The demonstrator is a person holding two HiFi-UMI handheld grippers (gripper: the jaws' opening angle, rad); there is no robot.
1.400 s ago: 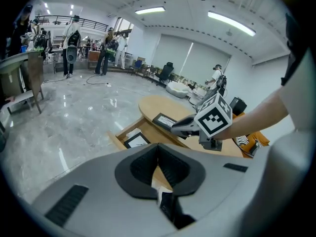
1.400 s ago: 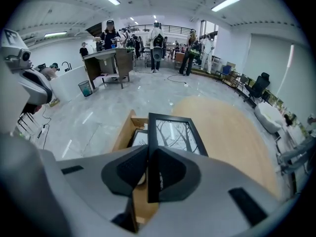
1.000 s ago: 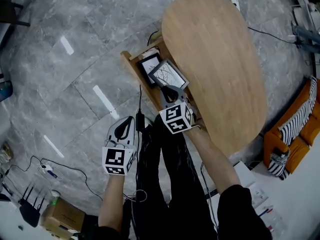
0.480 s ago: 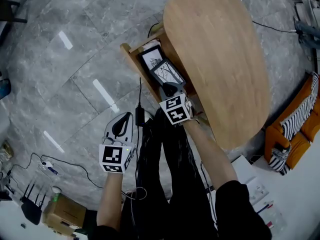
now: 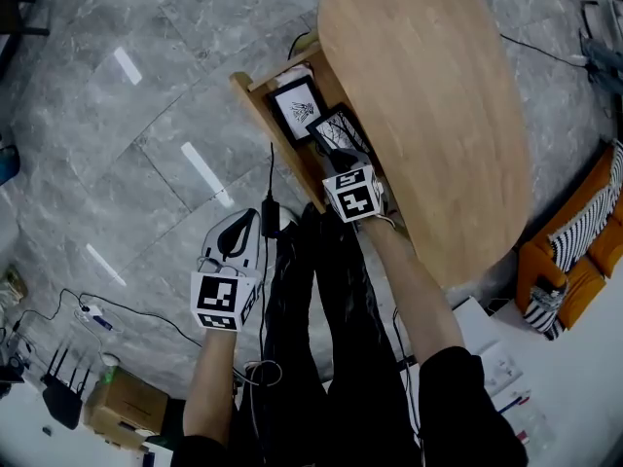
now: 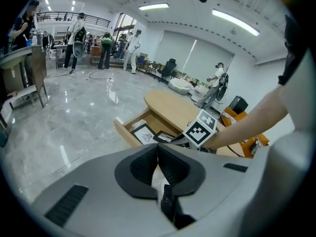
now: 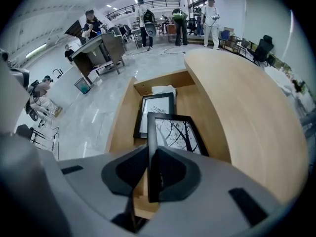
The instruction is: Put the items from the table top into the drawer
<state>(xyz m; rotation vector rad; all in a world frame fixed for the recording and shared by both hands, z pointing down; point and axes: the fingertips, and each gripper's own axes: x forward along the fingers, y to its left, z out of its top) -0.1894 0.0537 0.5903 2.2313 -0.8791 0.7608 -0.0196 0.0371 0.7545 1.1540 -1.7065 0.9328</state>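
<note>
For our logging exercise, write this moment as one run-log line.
right gripper: shut on tree picture frame over open drawer | left gripper: shut, empty | inside: another frame

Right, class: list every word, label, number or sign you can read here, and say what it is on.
None is readable.
Marker cube: black-and-white squares, no letters.
Framed picture: a tree drawing, no caption.
Papers: print too small to read.

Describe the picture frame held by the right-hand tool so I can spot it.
Find the oval wooden table, then the open drawer at its side. Of two black frames there, the tree-branch frame has its edge clamped in the right gripper; the other frame, with a white border, lies flat.
</note>
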